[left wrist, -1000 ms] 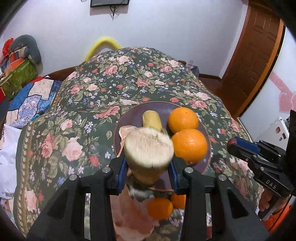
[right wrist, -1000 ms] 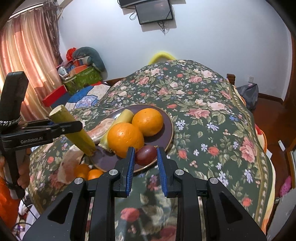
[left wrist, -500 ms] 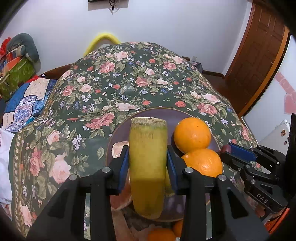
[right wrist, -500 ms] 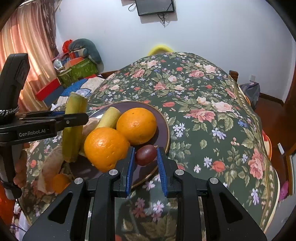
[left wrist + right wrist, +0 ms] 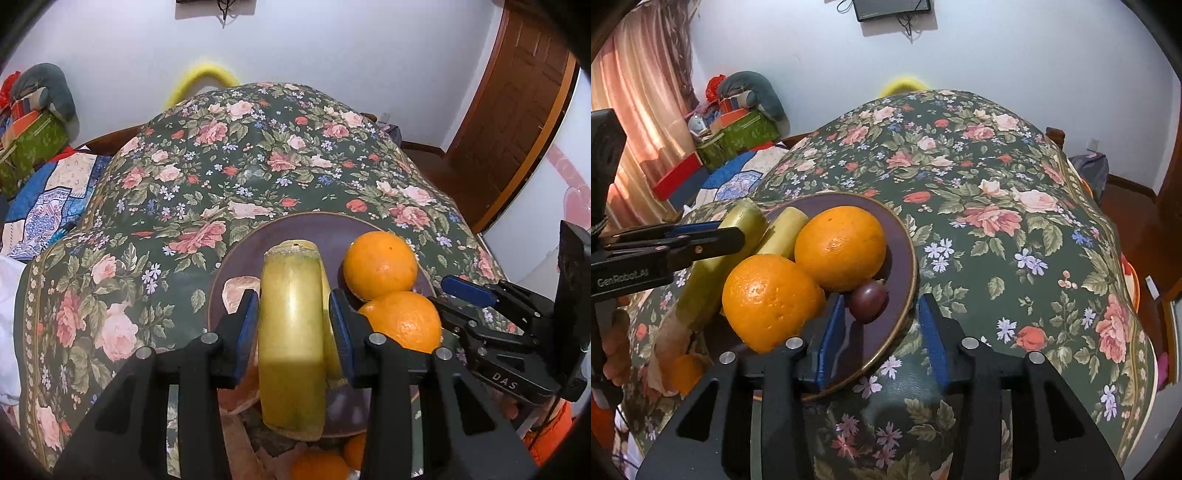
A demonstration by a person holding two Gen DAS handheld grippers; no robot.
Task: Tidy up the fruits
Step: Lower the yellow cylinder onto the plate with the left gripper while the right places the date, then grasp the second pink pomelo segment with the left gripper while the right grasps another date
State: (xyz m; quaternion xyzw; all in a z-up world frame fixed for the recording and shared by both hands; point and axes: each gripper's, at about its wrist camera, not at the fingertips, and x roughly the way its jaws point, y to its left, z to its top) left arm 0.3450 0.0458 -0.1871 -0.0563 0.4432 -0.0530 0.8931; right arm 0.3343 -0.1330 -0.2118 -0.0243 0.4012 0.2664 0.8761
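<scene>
A dark purple plate [image 5: 317, 230] [image 5: 905, 240] sits on the floral tablecloth. It holds two oranges [image 5: 380, 260] [image 5: 840, 247], a yellow-green stalk piece [image 5: 785, 232] and a small dark purple fruit [image 5: 868, 301]. My left gripper [image 5: 293, 325] is shut on a second yellow-green stalk piece [image 5: 291, 332] [image 5: 738, 225], held low over the plate's left side. My right gripper [image 5: 882, 332] is open, its jaws apart on either side of the purple fruit, which lies on the plate's near rim.
Small oranges [image 5: 317, 465] [image 5: 685, 371] and a pinkish bag [image 5: 240, 291] lie off the plate's near-left edge. The tablecloth [image 5: 997, 221] stretches far and right. Bags and boxes [image 5: 738, 125] stand at the back left; a wooden door [image 5: 517, 110] is at the right.
My right gripper has opened and let the purple fruit down onto the plate's rim. My left gripper has tilted the stalk piece and lowered it toward the plate.
</scene>
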